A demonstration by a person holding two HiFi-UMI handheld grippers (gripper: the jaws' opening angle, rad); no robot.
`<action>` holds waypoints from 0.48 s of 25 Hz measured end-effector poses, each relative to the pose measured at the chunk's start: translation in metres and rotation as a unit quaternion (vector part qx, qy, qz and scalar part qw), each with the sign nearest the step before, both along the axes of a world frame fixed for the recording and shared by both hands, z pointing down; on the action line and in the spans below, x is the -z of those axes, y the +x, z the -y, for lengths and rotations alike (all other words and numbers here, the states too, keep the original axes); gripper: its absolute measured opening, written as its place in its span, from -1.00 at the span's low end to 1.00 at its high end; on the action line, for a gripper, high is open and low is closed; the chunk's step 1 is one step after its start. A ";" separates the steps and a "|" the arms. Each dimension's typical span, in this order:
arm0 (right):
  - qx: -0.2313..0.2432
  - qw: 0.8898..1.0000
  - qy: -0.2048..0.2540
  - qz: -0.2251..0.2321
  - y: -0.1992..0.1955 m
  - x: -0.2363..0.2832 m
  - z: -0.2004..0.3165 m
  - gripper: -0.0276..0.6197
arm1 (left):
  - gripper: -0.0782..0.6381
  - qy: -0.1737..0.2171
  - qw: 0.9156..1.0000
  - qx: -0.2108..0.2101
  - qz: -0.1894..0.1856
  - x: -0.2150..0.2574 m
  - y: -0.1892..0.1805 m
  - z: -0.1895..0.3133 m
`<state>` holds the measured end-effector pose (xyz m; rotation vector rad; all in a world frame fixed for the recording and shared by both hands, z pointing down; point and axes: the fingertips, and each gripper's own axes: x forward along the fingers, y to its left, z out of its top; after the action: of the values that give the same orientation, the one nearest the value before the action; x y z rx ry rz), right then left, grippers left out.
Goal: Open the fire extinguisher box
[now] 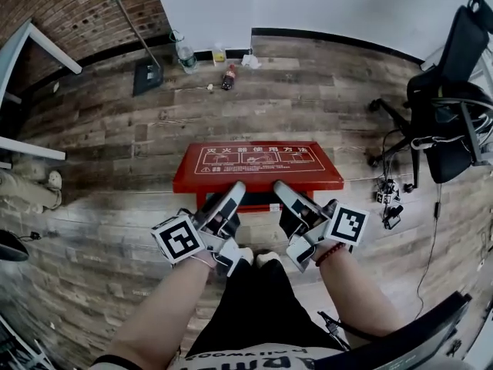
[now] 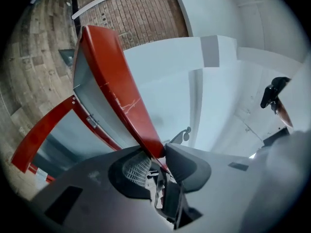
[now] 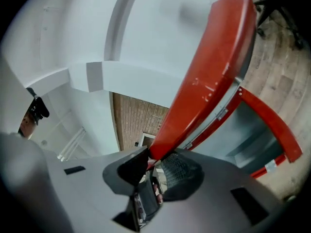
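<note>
The fire extinguisher box [image 2: 43, 130] sits on the wooden floor [image 1: 92, 206] right in front of you, between your knees and the white wall [image 1: 323, 2]. Your left gripper [image 1: 233, 193] is clamped on the near edge of its red lid [image 1: 258, 166], toward the left corner; in the left gripper view the red rim is pinched between the two pads. Your right gripper [image 1: 282, 191] bites the same edge just beside it, toward the right, and the right gripper view shows the rim squeezed between its jaws as well. Both gripper views show the lid tilted up off the box's red frame, with a wedge of grey interior open underneath. The lid's white printing faces up. A black office chair [image 1: 454, 91] stands well apart at your right, and two bottles [image 1: 229, 76] lie by the wall
</note>
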<state>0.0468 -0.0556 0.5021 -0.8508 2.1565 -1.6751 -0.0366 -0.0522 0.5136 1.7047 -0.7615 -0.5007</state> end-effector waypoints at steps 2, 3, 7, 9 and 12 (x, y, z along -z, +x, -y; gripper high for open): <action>0.003 1.000 -0.016 -0.004 0.001 -0.004 -0.003 -0.66 | -0.52 -0.032 0.999 -0.011 -0.020 -0.004 0.002 -0.004; 0.005 1.000 -0.018 -0.008 0.001 -0.004 -0.003 -0.65 | -0.52 -0.038 0.999 -0.014 -0.027 -0.003 0.002 -0.004; 0.008 1.000 -0.013 -0.013 -0.001 0.005 0.005 -0.66 | -0.55 -0.036 0.999 -0.011 -0.026 0.009 -0.003 0.005; 0.009 1.000 -0.015 -0.006 -0.002 0.009 0.012 -0.67 | -0.55 -0.029 0.999 -0.013 -0.009 0.014 -0.003 0.013; 0.013 1.000 -0.025 0.005 -0.001 0.014 0.019 -0.69 | -0.55 -0.047 0.998 -0.009 -0.029 0.021 0.003 0.020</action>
<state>0.0461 -0.0744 0.4881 -0.8287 2.1371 -1.7494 -0.0332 -0.0725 0.4924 1.6028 -0.7159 -0.4925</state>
